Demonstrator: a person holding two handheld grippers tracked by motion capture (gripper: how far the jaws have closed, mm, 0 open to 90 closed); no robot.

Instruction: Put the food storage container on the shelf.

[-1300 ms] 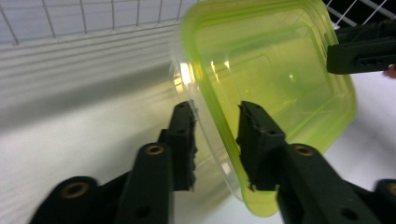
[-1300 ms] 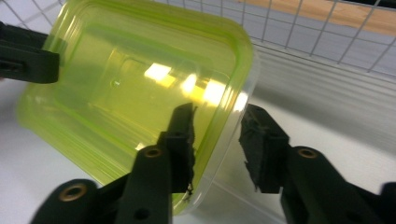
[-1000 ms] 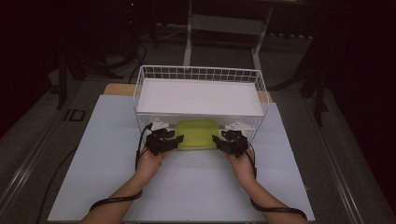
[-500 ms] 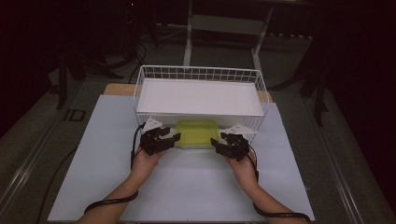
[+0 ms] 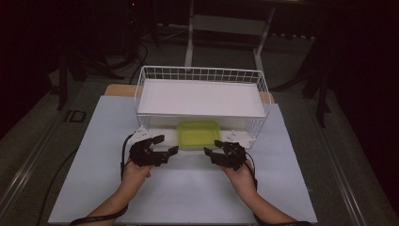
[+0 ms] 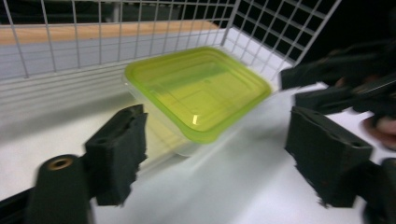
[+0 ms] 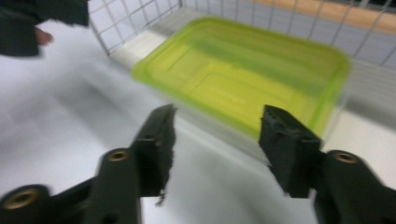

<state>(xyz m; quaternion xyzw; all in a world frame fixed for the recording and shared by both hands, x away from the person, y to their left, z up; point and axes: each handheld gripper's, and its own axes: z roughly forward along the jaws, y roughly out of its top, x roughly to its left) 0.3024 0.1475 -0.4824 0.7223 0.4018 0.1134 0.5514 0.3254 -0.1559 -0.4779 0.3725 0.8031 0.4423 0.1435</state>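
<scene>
— What's nearest on the white surface (image 5: 188, 197)?
— The left gripper (image 5: 164, 148) and right gripper (image 5: 210, 154), both jaws spread wide, holding nothing.
— And the green-lidded container (image 5: 198, 133)?
— Just beyond them, under the wire rack's (image 5: 202, 75) shelf, touching neither gripper.

- Container (image 6: 196, 88) ahead of both tongs: glossy translucent yellow-green plastic lid on a clear plastic base;
- basket (image 5: 202, 75) behind it: thin white-coated wire mesh;
- jaw pads (image 7: 156, 140): matt black, rough and frayed at the edges;
- table sheet (image 5: 188, 188) below: smooth matt white.
</scene>
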